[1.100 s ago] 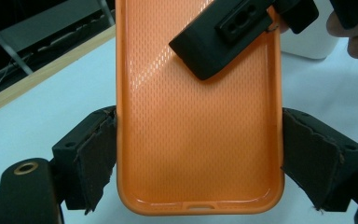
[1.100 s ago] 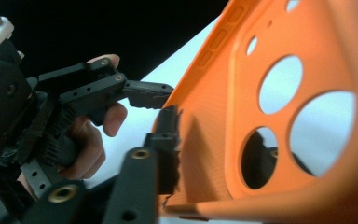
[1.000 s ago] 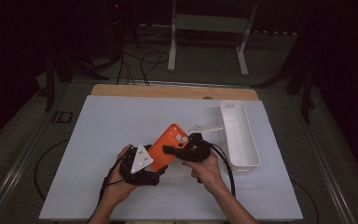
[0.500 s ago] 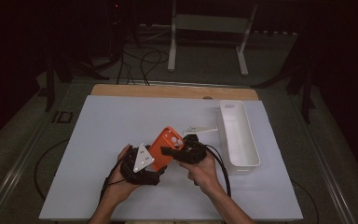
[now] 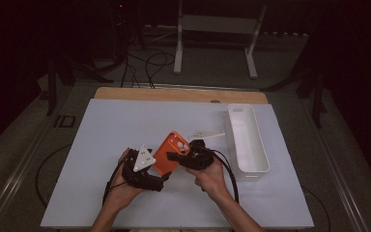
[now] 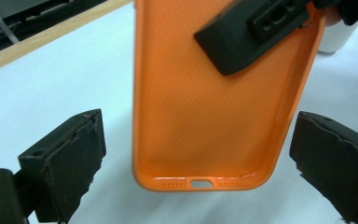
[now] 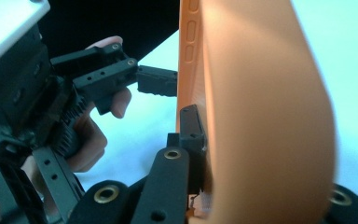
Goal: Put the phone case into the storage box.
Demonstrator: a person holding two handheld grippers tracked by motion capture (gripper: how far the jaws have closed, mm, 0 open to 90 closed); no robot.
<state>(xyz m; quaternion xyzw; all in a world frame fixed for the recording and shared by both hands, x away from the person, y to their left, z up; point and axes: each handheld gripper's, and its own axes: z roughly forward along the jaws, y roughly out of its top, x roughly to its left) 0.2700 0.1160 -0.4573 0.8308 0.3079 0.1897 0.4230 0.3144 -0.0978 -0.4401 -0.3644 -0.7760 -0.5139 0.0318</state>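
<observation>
An orange phone case [image 5: 170,152] is held above the white mat, tilted, camera cutout uppermost. My right gripper [image 5: 178,156] is shut on its upper edge; in the right gripper view one black jaw presses inside the phone case [image 7: 261,116]. The right gripper [image 7: 200,140] has its other jaw hidden behind the shell. My left gripper [image 5: 158,180] is open. In the left gripper view its jaws stand wide on either side of the lower end of the case [image 6: 200,116], with gaps on both sides. The left gripper [image 6: 200,161] touches nothing.
A long white tray [image 5: 248,140] lies at the right of the mat [image 5: 101,145]. A flat white piece [image 5: 206,135] lies just left of the tray, beyond my right gripper. A wooden table edge [image 5: 174,94] runs along the back. Cables trail from both grippers.
The case and my right gripper have shifted slightly left, toward the left gripper. The left gripper has barely moved.
</observation>
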